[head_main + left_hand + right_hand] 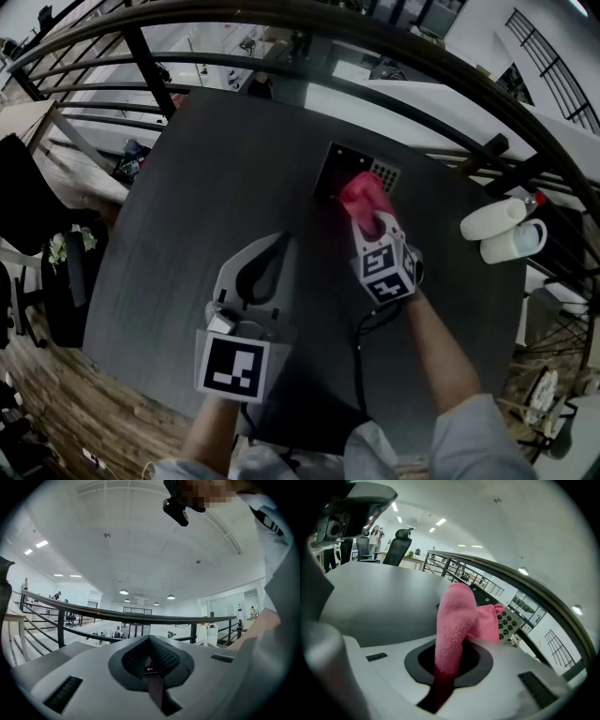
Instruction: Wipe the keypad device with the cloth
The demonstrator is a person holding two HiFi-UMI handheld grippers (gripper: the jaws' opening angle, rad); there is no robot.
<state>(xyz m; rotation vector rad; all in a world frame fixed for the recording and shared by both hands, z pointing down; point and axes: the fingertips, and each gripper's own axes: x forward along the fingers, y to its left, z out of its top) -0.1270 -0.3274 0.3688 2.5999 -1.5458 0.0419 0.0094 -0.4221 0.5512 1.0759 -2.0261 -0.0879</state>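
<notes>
The cloth [364,194] in the right hand-held gripper [377,225] is bright pink. Just ahead of that gripper, the keypad device [337,172] is black, with a pale grey panel of dark buttons. The right gripper and the left hand-held gripper [279,239] are pale grey with black-and-white square markers. The surface [206,178] under them is dark grey.

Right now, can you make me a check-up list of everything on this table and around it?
Surface: dark grey table with a flat, matte top.
Job's things: black flat keypad device near the far edge; pink fleecy cloth bunched over it.
Clutter: white bottle with red cap and white handled jug at the right edge.
Grippers: right gripper shut on the cloth; left gripper shut and empty, over the near side of the table.
Cables: black cable trailing from the right gripper toward the person.
Surroundings: black metal railing, black office chair, wooden floor.
</notes>
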